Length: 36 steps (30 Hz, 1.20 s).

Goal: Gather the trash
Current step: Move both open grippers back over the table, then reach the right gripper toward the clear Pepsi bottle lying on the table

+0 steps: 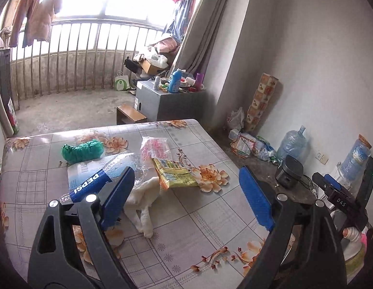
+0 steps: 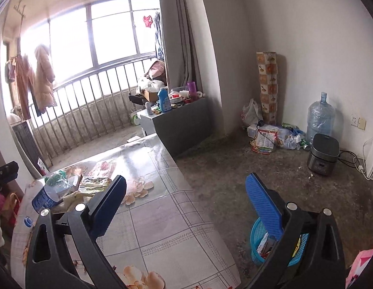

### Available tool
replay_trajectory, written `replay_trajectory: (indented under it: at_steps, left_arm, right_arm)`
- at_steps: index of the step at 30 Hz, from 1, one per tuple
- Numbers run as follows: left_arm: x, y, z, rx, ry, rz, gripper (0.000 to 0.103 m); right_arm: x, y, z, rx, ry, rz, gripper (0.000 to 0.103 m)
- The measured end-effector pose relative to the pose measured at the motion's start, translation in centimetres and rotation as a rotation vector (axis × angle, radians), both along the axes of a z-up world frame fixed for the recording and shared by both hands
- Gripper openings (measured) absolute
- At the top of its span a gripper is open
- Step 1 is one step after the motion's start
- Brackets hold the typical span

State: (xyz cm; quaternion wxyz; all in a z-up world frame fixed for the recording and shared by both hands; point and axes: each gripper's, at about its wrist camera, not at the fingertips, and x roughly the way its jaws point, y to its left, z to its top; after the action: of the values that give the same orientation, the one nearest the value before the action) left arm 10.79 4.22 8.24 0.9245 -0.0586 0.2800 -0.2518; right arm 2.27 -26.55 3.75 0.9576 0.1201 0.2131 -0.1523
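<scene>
Both grippers' fingers (image 1: 123, 192) gaped wide, empty; only the right wrist view showed the blue basket (image 2: 256, 236) holding wrappers.

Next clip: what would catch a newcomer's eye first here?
The litter heaped on the floral table: a crushed Pepsi bottle, a green bag behind it and a yellow wrapper to its right. Then the blue basket on the floor beside the table, already holding trash. Both grippers are open and empty.

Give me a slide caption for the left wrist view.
Open left gripper over floral table strewn with Pepsi bottle, yellow wrapper, green bag.
</scene>
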Motion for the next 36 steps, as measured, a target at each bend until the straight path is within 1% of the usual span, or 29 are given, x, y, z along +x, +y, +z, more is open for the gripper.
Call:
replay_trajectory:
  at_steps: [5,9,13,17,23,26,29,30,31,33,34,35,36]
  left_arm:
    - [-0.3,1.9,-0.6,-0.008,0.003,0.033,0.084]
    - [-0.5,3.7,-0.9,-0.019,0.005,0.068,0.084]
    - [-0.5,5.6,-1.1,-0.029,0.0,0.119,0.084]
    - [-0.2,7.9,-1.6,-0.047,0.003,0.188,0.084]
    - [1.4,11.2,-3.5,-0.061,0.059,0.275,0.084]
    - [3.0,12.6,-4.3,-0.056,0.082,0.302,0.084]
    - [5.2,13.6,-4.3,-0.058,0.088,0.315,0.083]
    - [6.3,13.8,-4.2,-0.061,0.083,0.309,0.078]
    - [7.5,14.0,-4.0,-0.057,0.086,0.3,0.076]
    - [10.7,14.2,-3.9,-0.057,0.113,0.289,0.067]
    - [12.5,14.3,-3.9,-0.071,0.131,0.278,0.065]
    - [14.4,14.3,-4.1,-0.08,0.157,0.269,0.061]
    - [16.3,14.3,-4.5,-0.083,0.189,0.271,0.052]
  right_arm:
    - [0.6,1.3,0.7,0.0,-0.013,0.028,0.097]
    - [1.3,2.2,1.0,0.023,-0.014,0.064,0.097]
    - [1.7,2.0,0.7,0.1,0.002,0.104,0.097]
    - [3.0,2.0,-0.2,0.179,0.034,0.154,0.097]
    - [6.8,3.0,-1.7,0.291,0.096,0.267,0.097]
    - [9.3,3.7,-2.2,0.333,0.127,0.326,0.097]
    - [12.4,4.1,-2.9,0.389,0.17,0.375,0.096]
    - [13.5,4.2,-3.1,0.404,0.185,0.39,0.096]
    - [14.7,4.5,-3.4,0.416,0.201,0.404,0.096]
    - [17.3,5.1,-3.6,0.424,0.223,0.436,0.094]
    - [18.7,5.4,-3.6,0.424,0.231,0.449,0.093]
    - [20.3,5.8,-3.6,0.421,0.243,0.461,0.092]
    - [22.0,6.2,-3.8,0.414,0.261,0.478,0.09]
